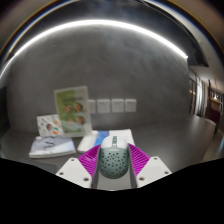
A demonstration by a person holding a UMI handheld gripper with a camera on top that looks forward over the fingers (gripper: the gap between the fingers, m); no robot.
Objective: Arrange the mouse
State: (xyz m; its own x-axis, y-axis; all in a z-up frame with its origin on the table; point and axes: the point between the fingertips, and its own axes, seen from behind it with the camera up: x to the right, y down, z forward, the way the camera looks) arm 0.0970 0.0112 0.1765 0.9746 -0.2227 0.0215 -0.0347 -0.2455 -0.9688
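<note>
One gripper (112,165), two fingers, each with a magenta pad (90,158) on its inner face. One mouse (112,158), pale grey-green with a dotted, perforated shell and a scroll wheel at its far end. It sits between the fingers, nose pointing to 12 o'clock. The fingers are parted about a mouse-width; both pads appear to lie against the mouse's flanks, left pad at 9 o'clock of it, right pad at 3 o'clock, with no gap visible on either side. Whether the mouse is lifted or resting on the table (180,150) cannot be told. Beyond the fingers, from the mouse: at 11 o'clock, one flat white booklet or paper (92,141) lying on the table; at 9 to 10 o'clock, one book or magazine (50,147) lying flat; behind that, one small card (46,124) with red marks, propped up; at 11 o'clock further back, one upright leaflet or board (71,110), pale green, leaning at the wall. On the wall (150,80) at 12 o'clock, one row of white socket plates (110,105), count unclear.
</note>
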